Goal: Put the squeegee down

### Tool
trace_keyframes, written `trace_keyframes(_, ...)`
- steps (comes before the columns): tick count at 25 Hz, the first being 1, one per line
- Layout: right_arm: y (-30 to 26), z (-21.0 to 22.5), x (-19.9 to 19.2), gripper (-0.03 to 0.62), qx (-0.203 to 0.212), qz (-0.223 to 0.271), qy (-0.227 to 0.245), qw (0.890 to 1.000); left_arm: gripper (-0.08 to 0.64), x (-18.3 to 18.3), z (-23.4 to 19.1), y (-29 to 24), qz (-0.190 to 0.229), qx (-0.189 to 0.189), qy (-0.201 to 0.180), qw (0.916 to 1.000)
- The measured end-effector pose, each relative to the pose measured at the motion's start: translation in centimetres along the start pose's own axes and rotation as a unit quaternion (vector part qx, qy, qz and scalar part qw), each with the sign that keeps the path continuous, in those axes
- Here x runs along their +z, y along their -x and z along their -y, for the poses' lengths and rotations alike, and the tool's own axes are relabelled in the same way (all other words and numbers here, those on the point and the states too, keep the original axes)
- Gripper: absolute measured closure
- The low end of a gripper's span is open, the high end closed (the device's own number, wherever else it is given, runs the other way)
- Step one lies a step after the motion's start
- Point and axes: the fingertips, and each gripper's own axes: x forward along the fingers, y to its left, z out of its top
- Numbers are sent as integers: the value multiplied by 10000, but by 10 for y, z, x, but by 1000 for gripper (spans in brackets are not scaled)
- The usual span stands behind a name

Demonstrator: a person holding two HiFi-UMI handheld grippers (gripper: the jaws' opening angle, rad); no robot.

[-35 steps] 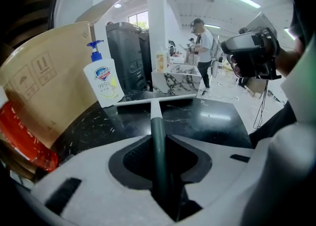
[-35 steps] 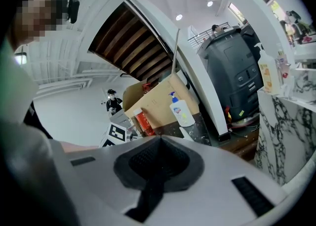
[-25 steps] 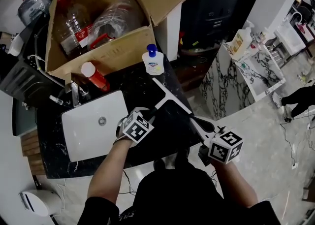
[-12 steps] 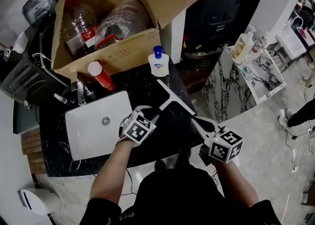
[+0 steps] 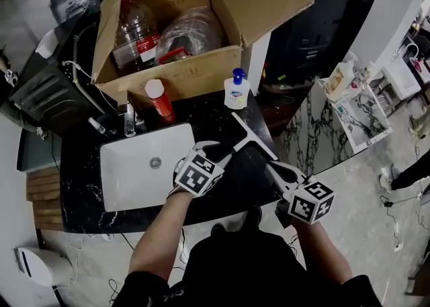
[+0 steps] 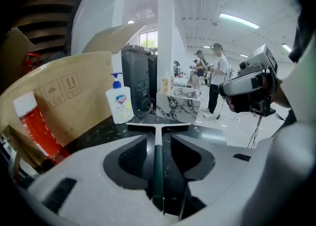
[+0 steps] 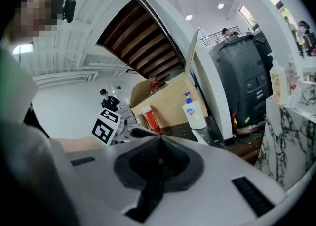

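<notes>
The left gripper (image 6: 158, 147) is standing with jaws parted. The squeegee (image 6: 157, 157) is lying on the black counter (image 5: 232, 185) between them, clear of both pads, blade toward the soap bottle (image 6: 119, 104). The right gripper (image 7: 159, 157) is hovering nearby, jaws pressed together, empty.

Dark green handle end of the white-bladed squeegee (image 6: 157, 170) lost between the fingers (image 6: 129, 159) of the left gripper (image 6: 158, 141), base of the red white-capped bottle (image 6: 38, 127) behind that gripper, label of the white pump bottle (image 6: 120, 105) too small to read.
</notes>
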Motion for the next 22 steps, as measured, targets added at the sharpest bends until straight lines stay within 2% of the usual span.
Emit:
trace_keyframes(7, 14, -20, 0, 586, -314, 127, 182, 9993, 402, 20, 4, 46, 736, 146, -51, 9972)
trace_keyframes(9, 20, -25, -1, 586, -432, 132, 217, 9987, 423, 28, 8, 59, 988, 150, -75, 9950)
trace_keyframes(15, 44, -38, -1, 586, -742, 102, 363, 9965, 428, 44, 27, 84, 1479, -27, -25, 9890)
trace_keyframes(22, 58, -40, 14, 586, -710, 277, 486, 9959, 445, 60, 46, 106, 1914, -6, 171, 9814)
